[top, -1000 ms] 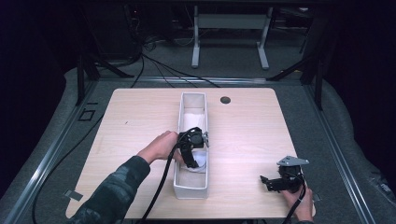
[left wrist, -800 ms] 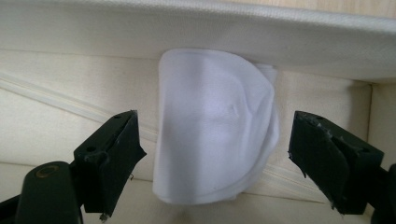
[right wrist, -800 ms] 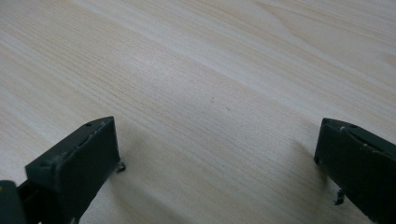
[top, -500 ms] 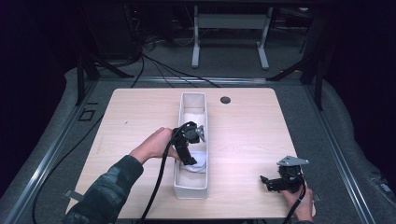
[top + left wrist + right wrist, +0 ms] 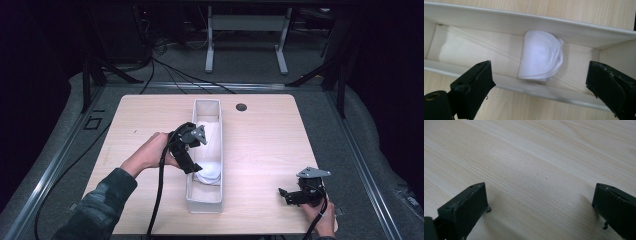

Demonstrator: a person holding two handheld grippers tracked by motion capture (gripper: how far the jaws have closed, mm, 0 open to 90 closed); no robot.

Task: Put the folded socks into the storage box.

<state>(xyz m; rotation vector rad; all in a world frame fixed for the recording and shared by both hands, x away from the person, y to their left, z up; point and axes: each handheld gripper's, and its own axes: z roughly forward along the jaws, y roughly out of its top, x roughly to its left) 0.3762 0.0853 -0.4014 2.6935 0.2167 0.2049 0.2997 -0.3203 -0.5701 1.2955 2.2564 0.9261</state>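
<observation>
Long narrow white open-topped plastic bin [image 5: 205, 200] at table centre, long axis running 12 to 6 o'clock on pale wood-grain tabletop [image 5: 265, 140].

Folded white cloth bundle [image 5: 209, 171] lying on bin floor, in the half toward 6 o'clock, touching or nearly touching the near wall as seen in left gripper view [image 5: 541, 58]. Second patch of white cloth [image 5: 206, 131] farther along bin toward 12 o'clock; whether joined to the first, cannot tell.

Left gripper [image 5: 190, 162] at 9 o'clock side of bin, above its rim, tilted down toward bundle. Jaws spread wide, just been opening; nothing between them, bundle lying free below and beyond the tips. Left hand [image 5: 150, 155] around gripper body, black cable [image 5: 159, 200] trailing toward 6 o'clock.

Right gripper [image 5: 286, 194] at about 4 o'clock on tabletop, well apart from bin, grey three-cornered plate on top. Jaws apart in right gripper view, bare wood between them [image 5: 539, 195]; tips low over surface, contact cannot be told.

Small dark round hole [image 5: 241, 107] in tabletop at about 1 o'clock of bin.
</observation>
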